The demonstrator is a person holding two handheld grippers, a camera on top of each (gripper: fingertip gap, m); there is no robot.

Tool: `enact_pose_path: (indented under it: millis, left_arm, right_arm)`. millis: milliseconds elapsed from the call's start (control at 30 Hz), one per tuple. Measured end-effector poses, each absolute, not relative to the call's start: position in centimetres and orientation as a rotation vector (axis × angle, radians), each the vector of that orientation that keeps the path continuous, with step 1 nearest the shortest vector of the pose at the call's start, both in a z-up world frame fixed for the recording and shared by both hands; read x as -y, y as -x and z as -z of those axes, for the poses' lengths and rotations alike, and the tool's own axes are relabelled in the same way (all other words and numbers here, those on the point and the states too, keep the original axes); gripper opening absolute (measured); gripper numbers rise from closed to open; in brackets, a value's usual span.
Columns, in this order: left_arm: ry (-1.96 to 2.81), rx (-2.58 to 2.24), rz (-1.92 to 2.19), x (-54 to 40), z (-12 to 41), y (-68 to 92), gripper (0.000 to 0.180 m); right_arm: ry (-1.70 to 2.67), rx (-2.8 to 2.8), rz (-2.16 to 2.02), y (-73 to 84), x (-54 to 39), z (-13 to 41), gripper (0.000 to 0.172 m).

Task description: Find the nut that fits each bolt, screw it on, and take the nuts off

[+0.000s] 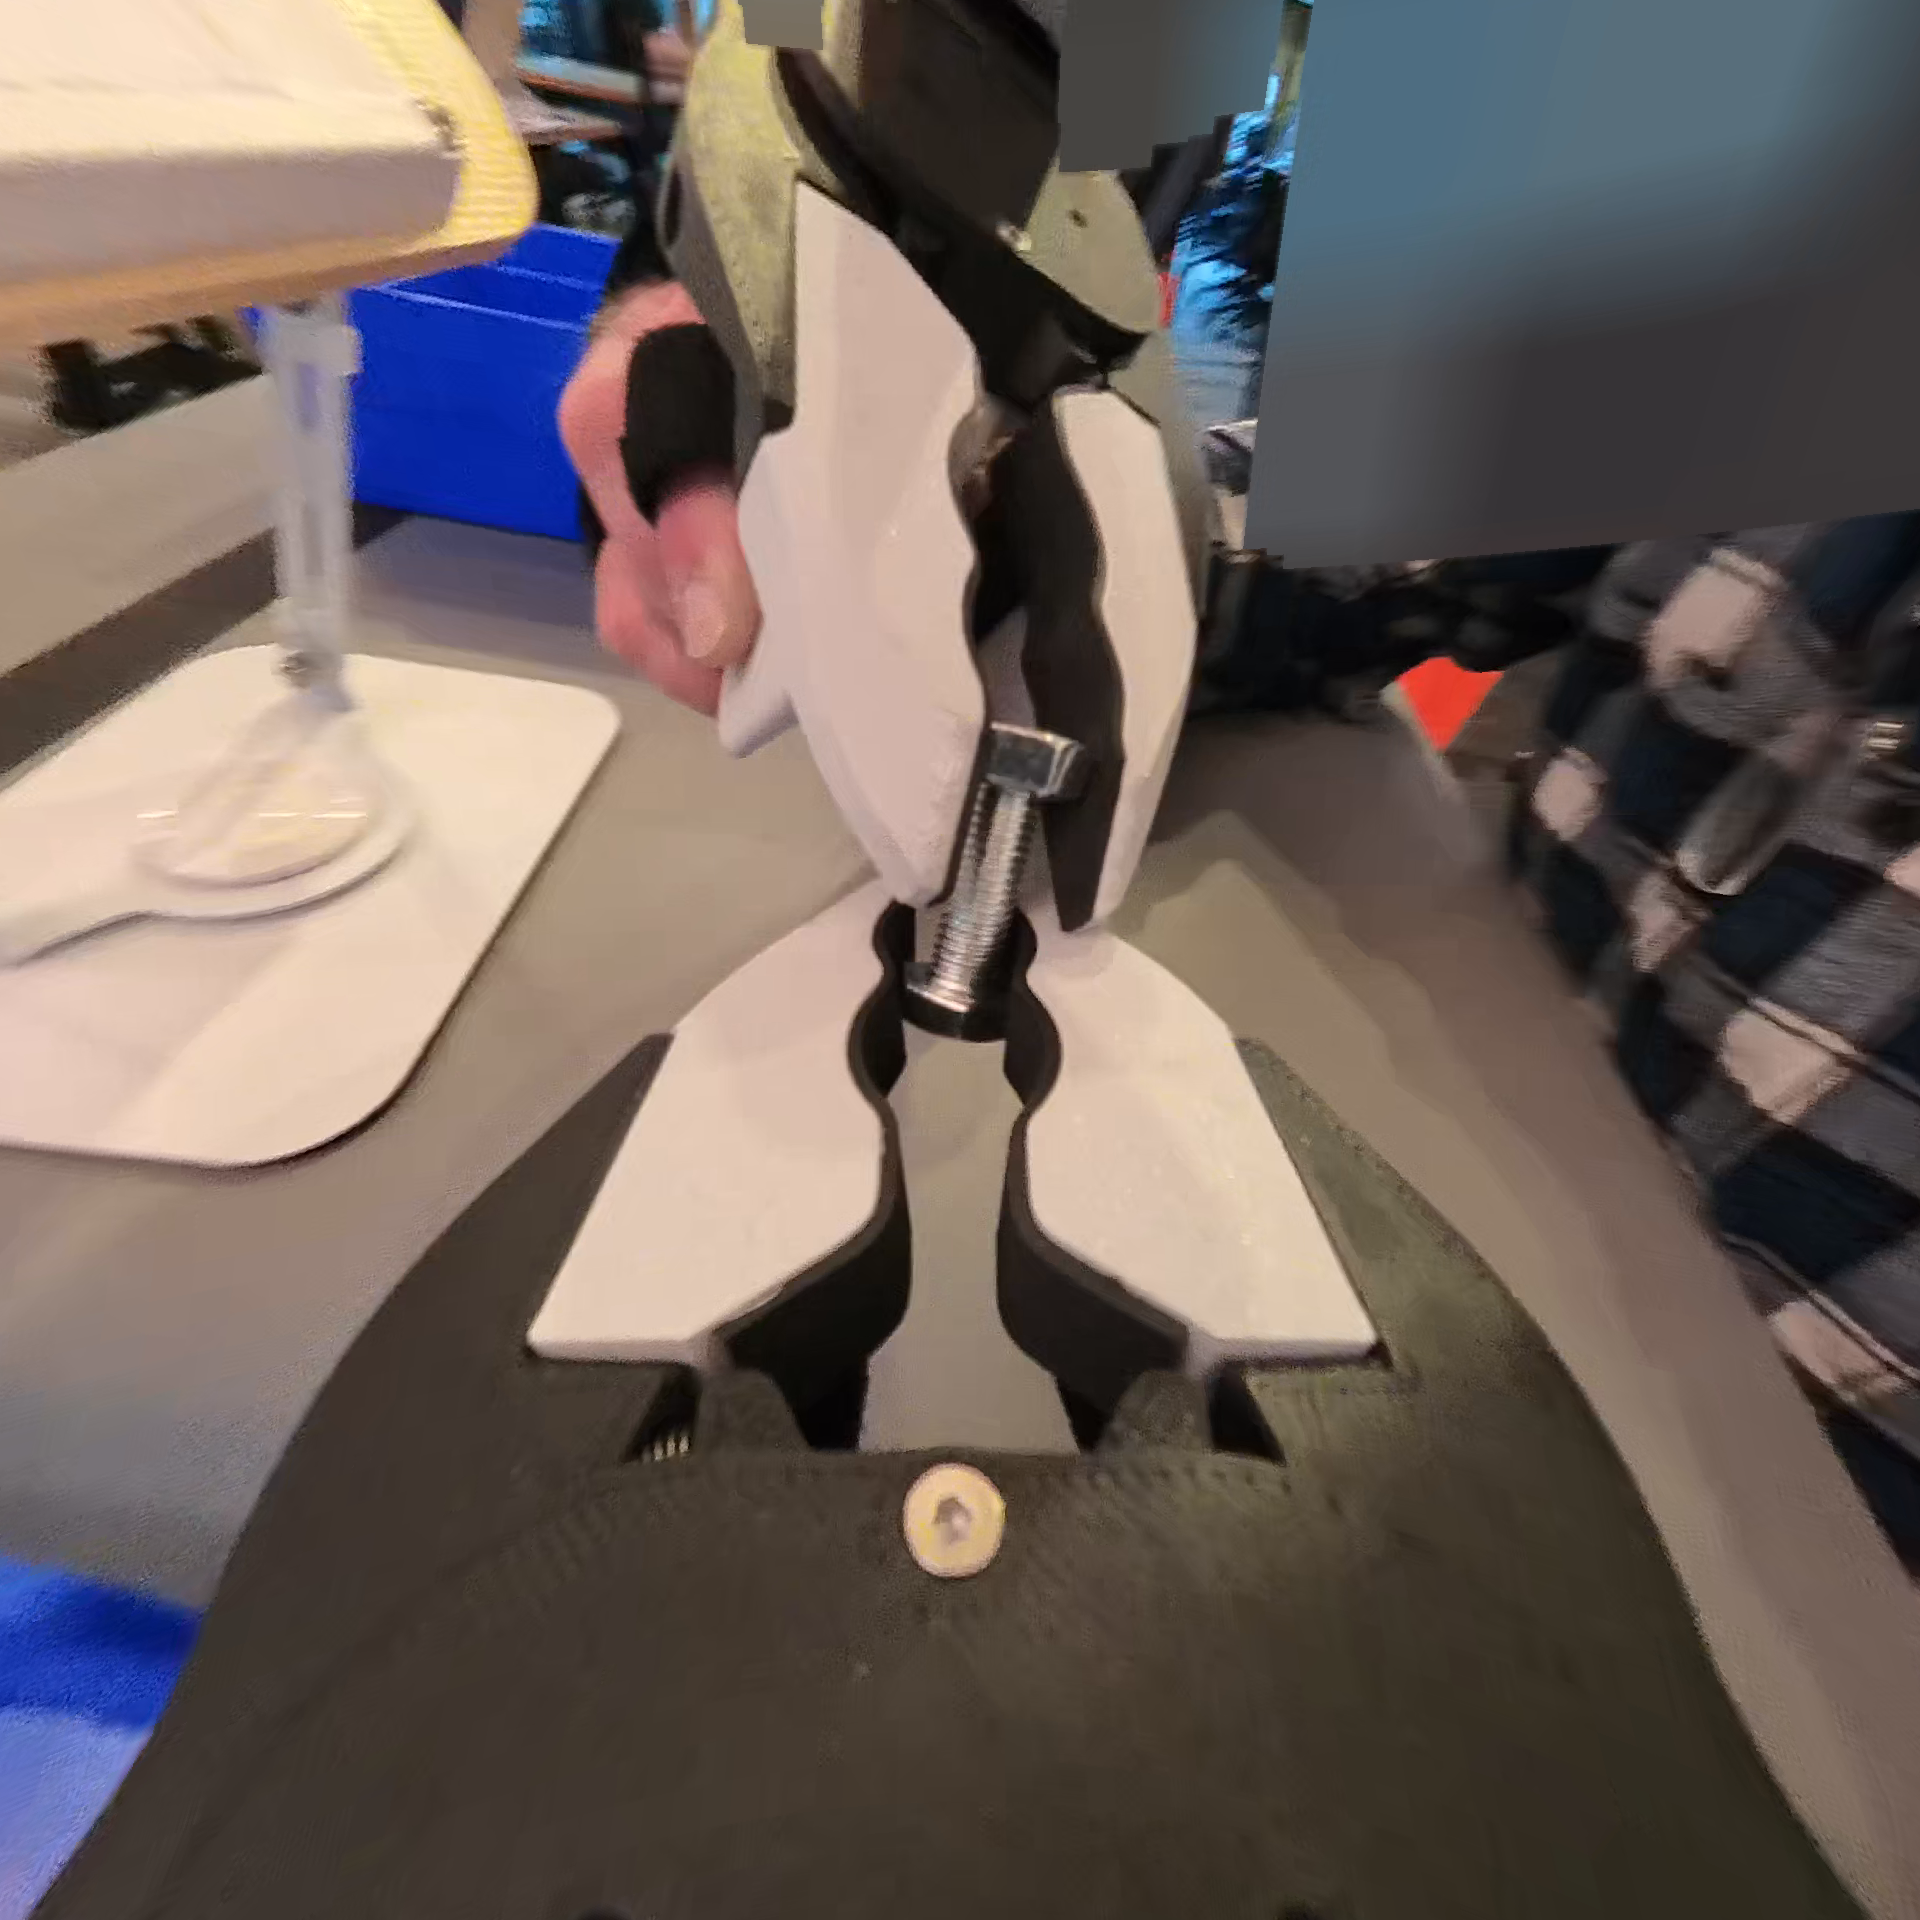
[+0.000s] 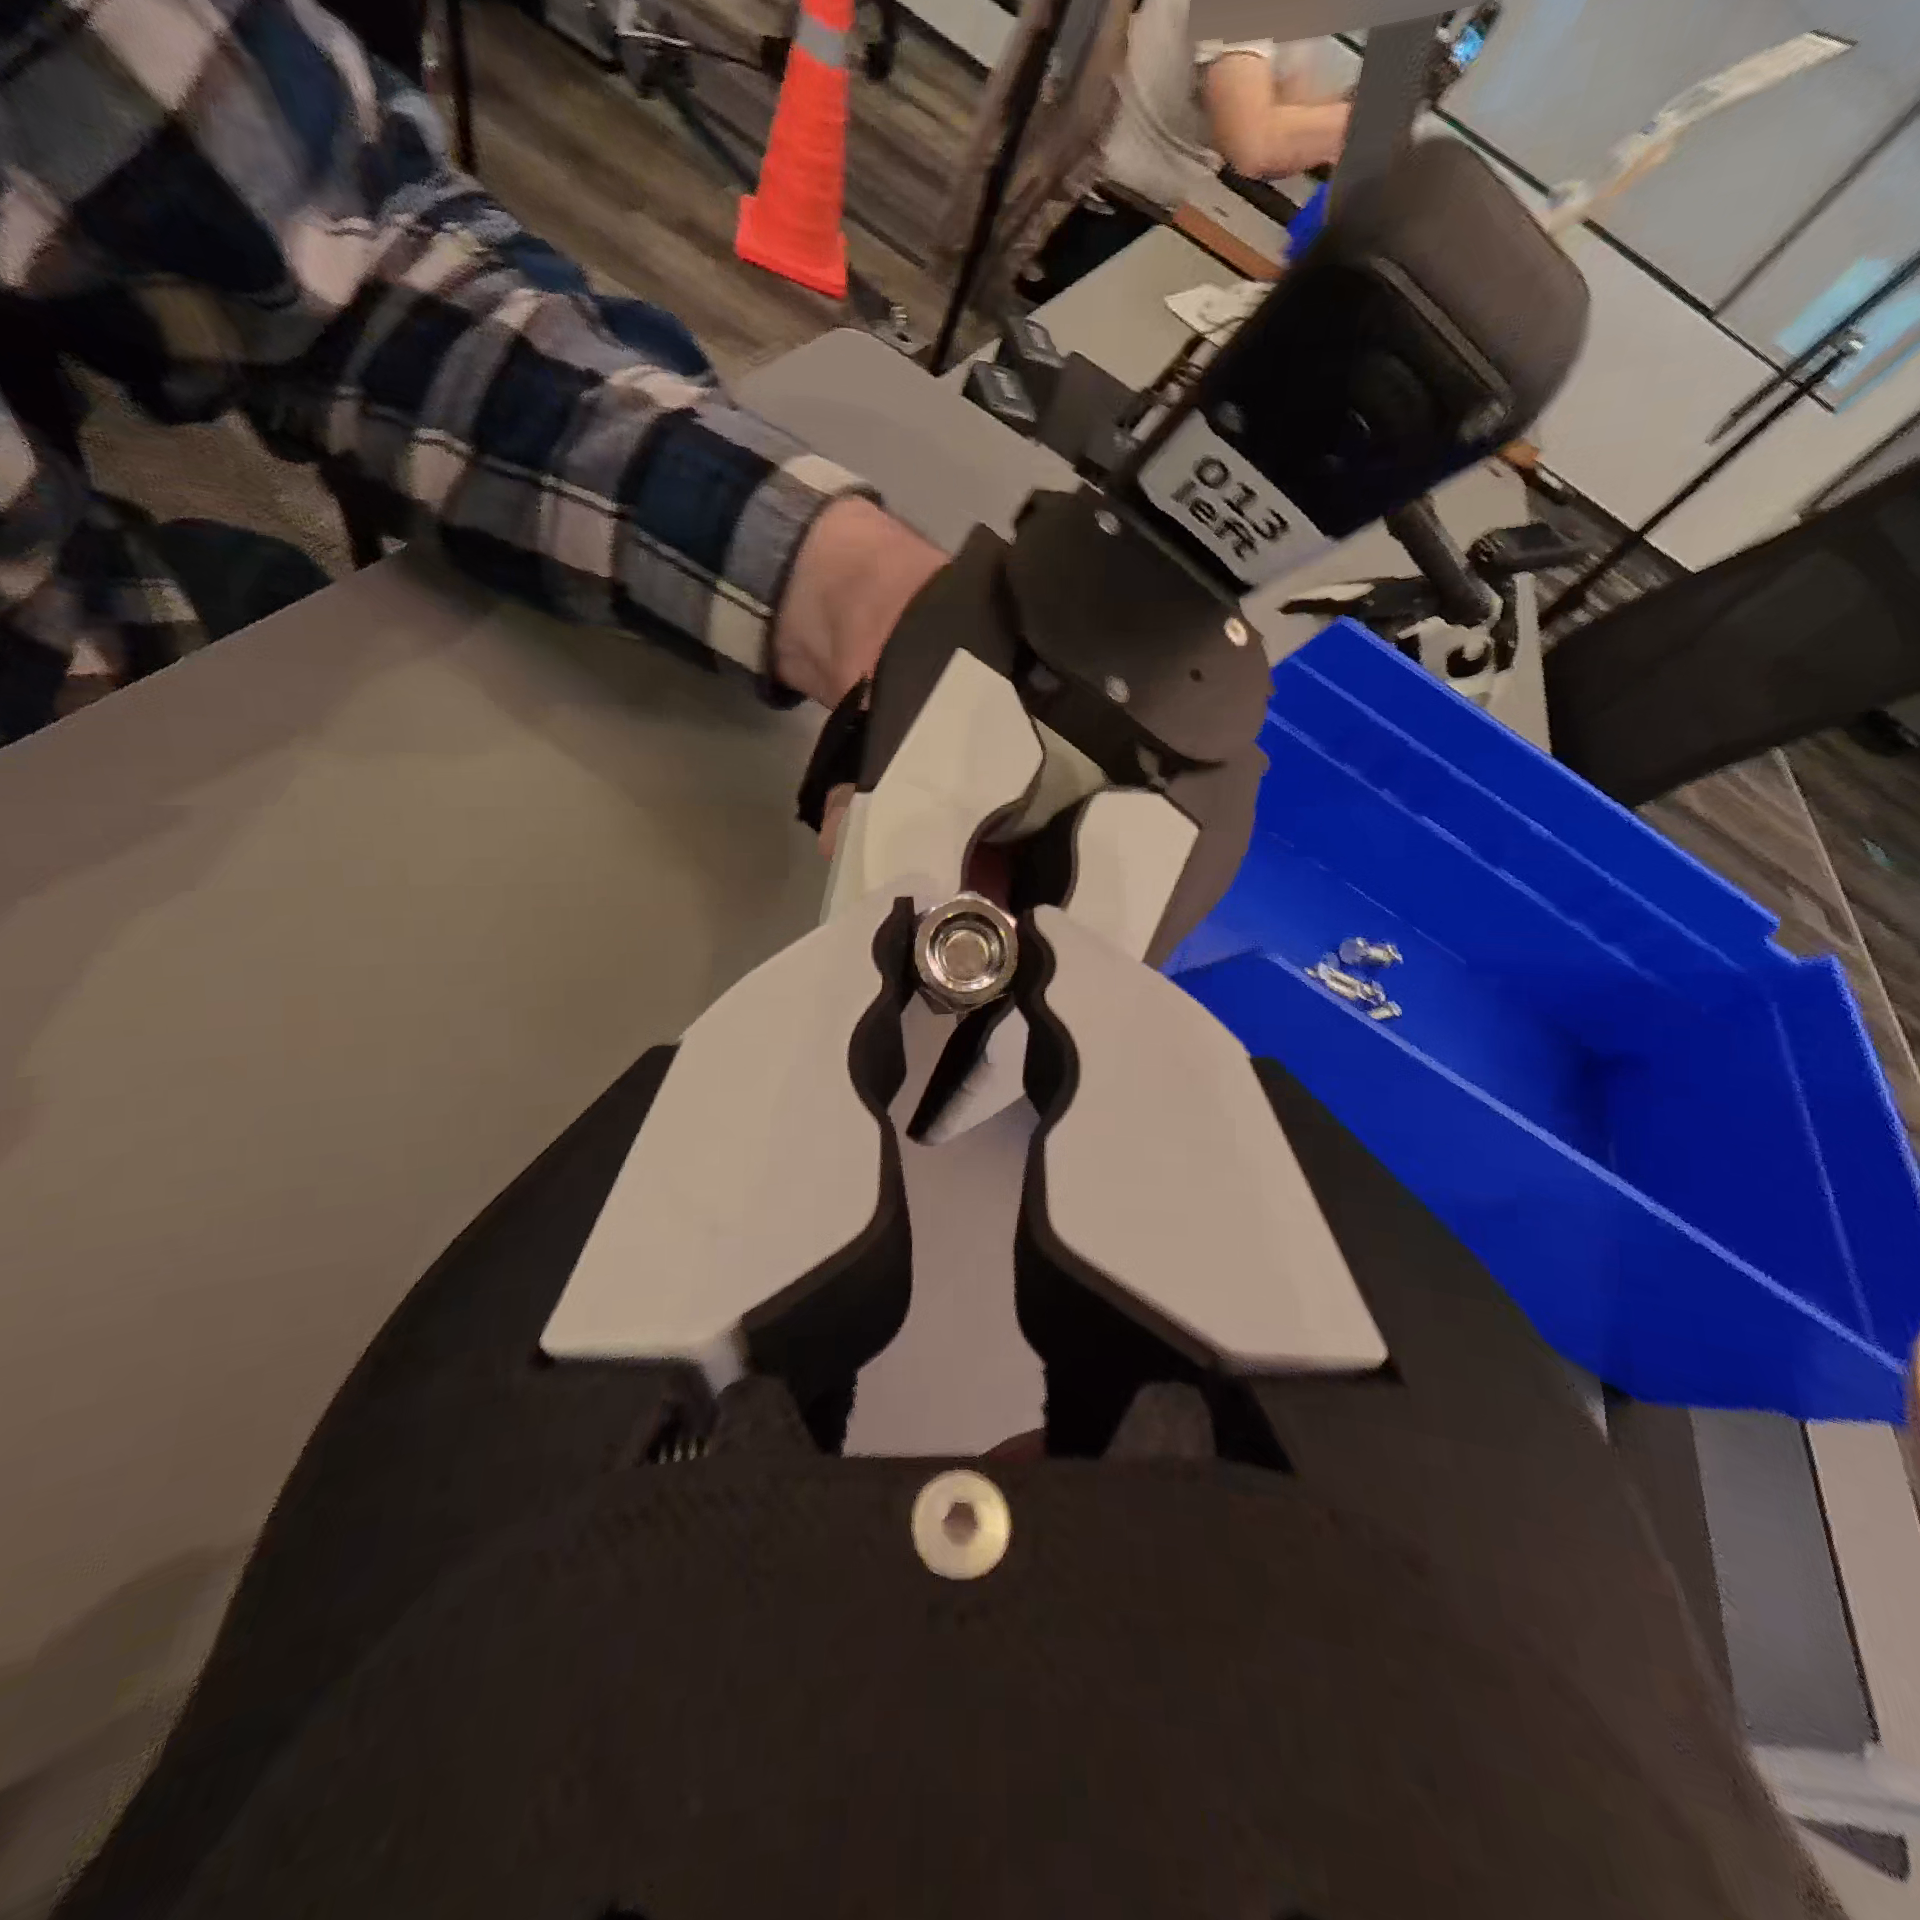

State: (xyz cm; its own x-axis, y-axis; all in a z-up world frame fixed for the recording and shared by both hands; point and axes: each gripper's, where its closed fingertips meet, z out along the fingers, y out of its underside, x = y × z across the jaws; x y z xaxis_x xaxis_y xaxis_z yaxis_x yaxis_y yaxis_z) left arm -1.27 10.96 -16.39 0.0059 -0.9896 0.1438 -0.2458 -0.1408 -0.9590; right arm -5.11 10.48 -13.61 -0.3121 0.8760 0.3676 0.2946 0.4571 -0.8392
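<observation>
The silver bolt (image 1: pixel 1003 852) stands at frame centre, its threaded end in a dark nut (image 1: pixel 961 1003) that your left gripper (image 1: pixel 956 987) clamps. Your right gripper (image 2: pixel 961 961) is closed on the bolt's head. To the right lies a blue bin (image 2: pixel 1558 1091) holding small silver hardware (image 2: pixel 1356 977).

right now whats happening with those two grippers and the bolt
A person is working two hand-held grippers over a grey table. The right gripper has its fingers closed on the hex head of a silver bolt, threads pointing toward the left gripper. The left gripper's fingers clamp a nut at the bolt's tip, so the two are mid-threading. A blue bin beside them holds a few more small metal parts.
</observation>
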Motion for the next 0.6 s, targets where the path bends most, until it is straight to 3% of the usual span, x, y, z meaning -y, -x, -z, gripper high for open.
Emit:
enact_pose_path:
  millis: [300,600]
  left_arm:
    - [1.326,-1.589,1.674,-4.3,16.7,0.3,0.015]
    - [1.317,-1.549,1.670,-4.8,16.4,0.3,0.015]
  right_arm:
    - [0.771,2.105,-0.876,3.8,-5.0,14.3,0.019]
    - [0.816,2.098,-0.899,3.9,-5.2,14.1,0.019]
